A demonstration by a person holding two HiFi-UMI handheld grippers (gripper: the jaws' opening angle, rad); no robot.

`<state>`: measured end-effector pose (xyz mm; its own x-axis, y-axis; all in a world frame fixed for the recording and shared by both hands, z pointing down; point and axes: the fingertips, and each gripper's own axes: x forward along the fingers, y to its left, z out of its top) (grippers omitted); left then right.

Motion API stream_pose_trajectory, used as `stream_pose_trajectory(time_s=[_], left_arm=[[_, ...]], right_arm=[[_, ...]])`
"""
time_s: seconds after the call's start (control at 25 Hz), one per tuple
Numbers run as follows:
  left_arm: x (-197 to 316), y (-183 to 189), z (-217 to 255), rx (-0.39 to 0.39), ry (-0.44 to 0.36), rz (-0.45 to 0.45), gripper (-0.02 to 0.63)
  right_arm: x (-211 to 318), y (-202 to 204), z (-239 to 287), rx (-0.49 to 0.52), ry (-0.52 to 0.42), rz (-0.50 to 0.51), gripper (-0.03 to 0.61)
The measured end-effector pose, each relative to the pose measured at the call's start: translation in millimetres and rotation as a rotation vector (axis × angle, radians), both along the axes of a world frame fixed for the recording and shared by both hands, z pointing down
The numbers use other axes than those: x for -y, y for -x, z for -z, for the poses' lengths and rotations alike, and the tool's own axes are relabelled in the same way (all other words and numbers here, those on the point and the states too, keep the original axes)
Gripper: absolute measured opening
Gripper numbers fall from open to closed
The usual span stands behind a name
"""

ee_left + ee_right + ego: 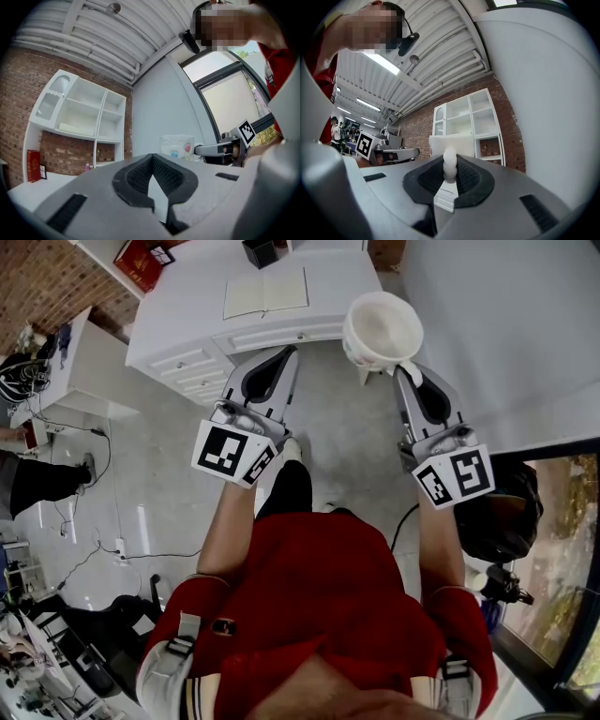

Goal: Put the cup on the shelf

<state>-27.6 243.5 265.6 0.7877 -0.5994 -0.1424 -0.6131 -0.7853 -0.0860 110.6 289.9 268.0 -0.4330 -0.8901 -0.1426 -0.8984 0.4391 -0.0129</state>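
Item 1: white ceramic cup [382, 329] with small coloured prints on its side, mouth up. It hangs in the air just off the front edge of the white counter with drawers [187, 352], resting on nothing.

Item 2: right tongs [406, 373], closed narrow on the cup's loop handle [449, 164], pads pressing it from both sides.

Item 3: left tongs [284, 354], tips together, nothing gripped, level with the cup and apart from it.

Item 4: white open-fronted shelf unit [468, 124] against a brick wall [511, 136], well apart from the cup.

Item 5: open notebook [266, 293], flat on the counter.
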Motion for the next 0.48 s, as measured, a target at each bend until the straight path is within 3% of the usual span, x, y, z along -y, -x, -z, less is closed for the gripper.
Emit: stream_pose_trajectory(time_s=[0.48], left_arm=[[127.1, 16.8, -3.7, -0.019, -0.018, -0.019, 0.003]], right_arm=[[120.5, 22.5, -1.0, -0.013, 0.013, -0.013, 0.035]])
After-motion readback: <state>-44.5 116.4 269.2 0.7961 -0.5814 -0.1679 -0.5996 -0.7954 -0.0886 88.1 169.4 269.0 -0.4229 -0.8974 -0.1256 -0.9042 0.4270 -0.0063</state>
